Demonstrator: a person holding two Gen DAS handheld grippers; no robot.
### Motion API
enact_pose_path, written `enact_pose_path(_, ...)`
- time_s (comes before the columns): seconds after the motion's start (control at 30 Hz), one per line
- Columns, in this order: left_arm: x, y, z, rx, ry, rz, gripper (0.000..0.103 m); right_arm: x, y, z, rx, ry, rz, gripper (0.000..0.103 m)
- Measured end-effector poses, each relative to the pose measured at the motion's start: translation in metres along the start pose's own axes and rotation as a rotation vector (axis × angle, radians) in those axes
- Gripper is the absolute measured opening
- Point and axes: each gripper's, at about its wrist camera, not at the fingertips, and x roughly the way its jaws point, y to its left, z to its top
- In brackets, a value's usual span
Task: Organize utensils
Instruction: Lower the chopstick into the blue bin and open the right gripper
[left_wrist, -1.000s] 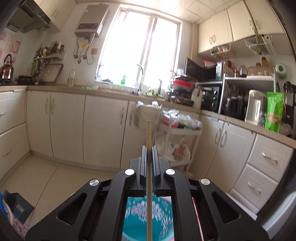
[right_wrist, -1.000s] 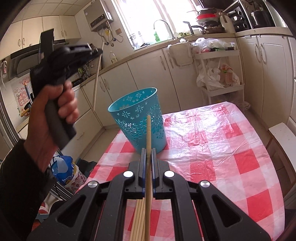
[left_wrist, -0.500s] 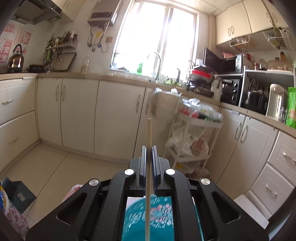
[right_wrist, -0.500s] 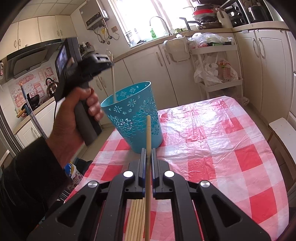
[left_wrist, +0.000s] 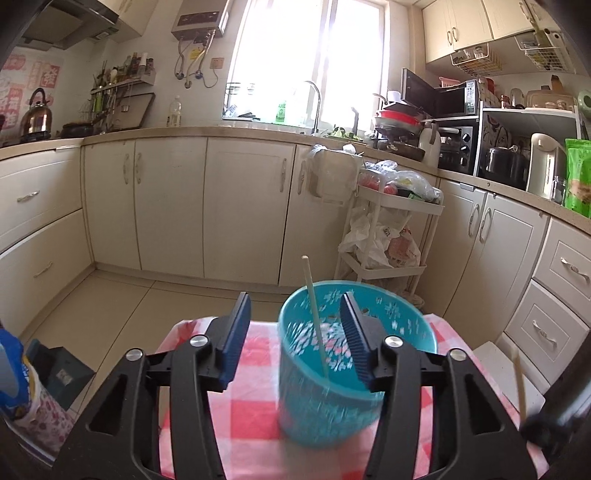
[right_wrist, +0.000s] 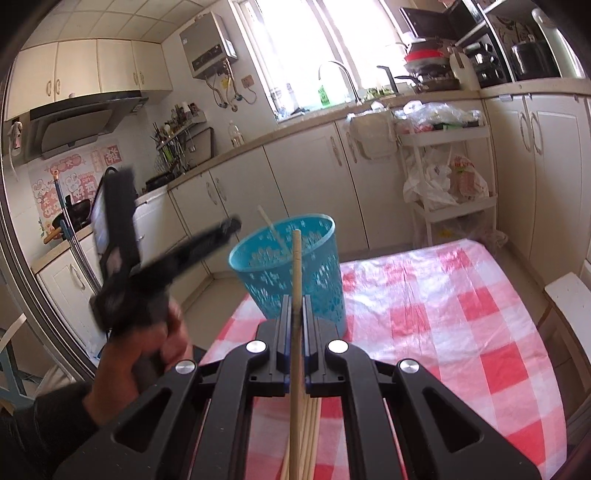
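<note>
Chopsticks are split up: one pale chopstick (left_wrist: 314, 314) stands tilted inside the teal basket (left_wrist: 406, 391) near the bottom middle of the left wrist view, while the left gripper (left_wrist: 295, 332) has its jaws opening, with that stick between them but untouched. Over in the right wrist view, the right gripper (right_wrist: 295, 314) is clamped tight on another chopstick (right_wrist: 295, 280) at center frame. A bundle of chopsticks (right_wrist: 312, 435) lies below it on the red-checked tabletop (right_wrist: 461, 332).
</note>
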Motion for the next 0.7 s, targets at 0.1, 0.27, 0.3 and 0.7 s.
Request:
enact_pose_path(0.1, -0.024, 0.013, -0.022, 0.001, 0.010, 0.033, 0.056, 0.007, 0.009, 0.020, -0.021, -0.048, 0.012, 0.006)
enact_pose_path(0.27, -0.058, 0.036, -0.070, 0.000, 0.032, 0.126, 0.063, 0.025, 0.032, 0.058, -0.066, -0.151, 0.037, 0.006)
enact_pose_path(0.3, -0.064, 0.042, -0.081, -0.009, 0.036, 0.151, 0.065, 0.028, 0.036, 0.065, -0.069, -0.172, 0.042, 0.006)
enact_pose_path(0.7, -0.092, 0.079, -0.102, -0.109, -0.029, 0.218, 0.076, 0.112, 0.059, 0.101, -0.154, -0.269, -0.047, 0.006)
